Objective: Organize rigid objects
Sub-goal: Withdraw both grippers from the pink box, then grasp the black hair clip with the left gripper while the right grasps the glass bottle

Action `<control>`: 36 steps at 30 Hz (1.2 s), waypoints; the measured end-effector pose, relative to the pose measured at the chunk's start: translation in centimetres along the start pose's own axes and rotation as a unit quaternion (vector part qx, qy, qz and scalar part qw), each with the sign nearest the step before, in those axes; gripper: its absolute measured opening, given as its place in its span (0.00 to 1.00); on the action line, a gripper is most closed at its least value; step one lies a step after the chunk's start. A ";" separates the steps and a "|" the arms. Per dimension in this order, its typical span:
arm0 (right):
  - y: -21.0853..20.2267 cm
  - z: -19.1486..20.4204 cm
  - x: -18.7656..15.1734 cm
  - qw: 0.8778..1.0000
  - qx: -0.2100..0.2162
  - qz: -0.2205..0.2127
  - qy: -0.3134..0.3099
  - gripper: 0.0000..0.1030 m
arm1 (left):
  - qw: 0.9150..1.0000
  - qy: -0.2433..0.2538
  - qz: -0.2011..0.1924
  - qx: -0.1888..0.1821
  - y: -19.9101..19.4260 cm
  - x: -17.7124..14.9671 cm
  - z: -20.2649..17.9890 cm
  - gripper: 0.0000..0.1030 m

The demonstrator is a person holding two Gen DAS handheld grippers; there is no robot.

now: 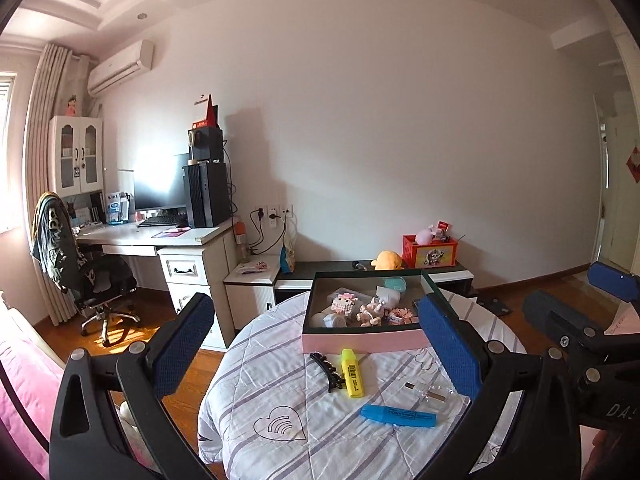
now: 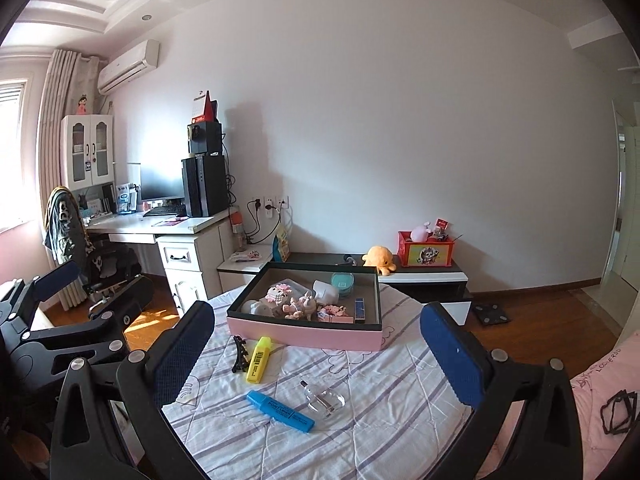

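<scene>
1. Your left gripper (image 1: 316, 344) hovers above the near edge of the quilt-covered bench (image 1: 280, 392) with its blue-padded fingers (image 1: 182, 344) spread wide apart and nothing between them.
2. Your right gripper (image 2: 320, 350) hangs beside it over the same quilt, fingers (image 2: 452, 354) likewise spread wide and holding nothing.
3. The pink box (image 2: 304, 334) with dark inner walls sits at the far side of the bench. Inside it lie small toy figures (image 2: 298, 306), a teal round tin (image 2: 342, 282), a white object and a small blue box set against the right wall.
4. Loose on the quilt in front of the box: a black hair clip (image 2: 239, 354) just beside a yellow highlighter (image 2: 258, 360), both near the box's front left corner.
5. Nearer to you lies a blue highlighter (image 2: 280, 410), slanted, and just to its right a clear glass bottle (image 2: 323, 398) on its side.
6. In the left wrist view the right gripper's black frame shows at the right edge.
</scene>
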State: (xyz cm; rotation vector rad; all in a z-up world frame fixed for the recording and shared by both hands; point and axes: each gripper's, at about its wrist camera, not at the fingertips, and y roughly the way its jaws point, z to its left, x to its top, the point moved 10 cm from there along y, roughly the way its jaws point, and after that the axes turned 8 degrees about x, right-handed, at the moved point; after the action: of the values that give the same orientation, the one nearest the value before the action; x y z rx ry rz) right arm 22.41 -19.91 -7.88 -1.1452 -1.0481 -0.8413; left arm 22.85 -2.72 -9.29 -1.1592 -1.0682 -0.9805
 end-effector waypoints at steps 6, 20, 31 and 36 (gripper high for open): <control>-1.5 0.2 0.3 1.000 -0.001 -0.012 -0.002 1.00 | 1.000 -0.002 -0.016 0.002 -1.4 0.6 -0.3 1.00; 0.9 -0.9 -2.0 1.000 -0.002 0.018 0.012 1.00 | 1.000 0.012 0.023 -0.005 1.5 -2.1 -1.5 1.00; 11.0 -2.2 -13.1 0.985 0.016 0.171 0.024 1.00 | 0.984 0.050 0.171 -0.010 10.0 -12.9 -1.8 1.00; 15.1 -1.5 -17.5 0.971 0.044 0.234 0.017 1.00 | 0.977 0.050 0.205 0.001 12.4 -15.5 -0.6 1.00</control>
State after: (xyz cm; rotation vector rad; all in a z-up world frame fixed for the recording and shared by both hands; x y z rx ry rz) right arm 31.35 -17.83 -29.15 -1.2316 -0.7328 -0.4337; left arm 31.58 -0.86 -27.05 -1.2523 -0.7101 -0.7020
